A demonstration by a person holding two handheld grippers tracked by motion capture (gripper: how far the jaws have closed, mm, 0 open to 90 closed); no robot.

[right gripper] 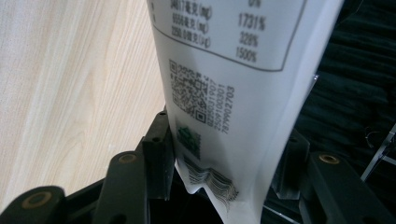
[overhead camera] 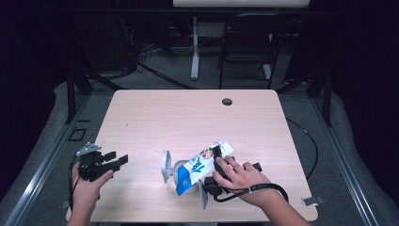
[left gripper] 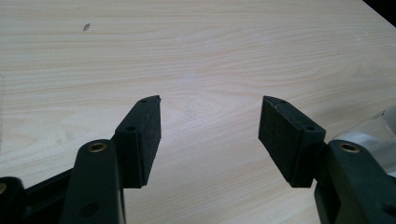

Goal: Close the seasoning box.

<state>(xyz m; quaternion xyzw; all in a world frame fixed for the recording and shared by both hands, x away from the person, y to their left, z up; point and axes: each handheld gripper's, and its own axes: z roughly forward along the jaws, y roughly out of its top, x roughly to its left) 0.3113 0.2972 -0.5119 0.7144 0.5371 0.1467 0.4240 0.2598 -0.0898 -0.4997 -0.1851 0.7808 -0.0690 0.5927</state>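
Right hand-held gripper (right gripper: 224, 158): pinching the pouch's bottom seam edge between its jaws.
Pouch (overhead camera: 200, 165): printed soft plastic bag, lying tilted over a clear cup (overhead camera: 181, 170) near the front of the surface (overhead camera: 188, 117).
Handling: probably light, floppy, slippery; best taken at the flat seam.
Long axis: runs diagonally, lower left to upper right in the high view.
Left hand-held gripper (left gripper: 210, 135): spread, nothing between its jaws, off to the left.

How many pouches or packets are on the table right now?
1. The white and blue pouch sits near the table's front edge, tilted over a clear container, with the right gripper closed on it. Others may be hidden.
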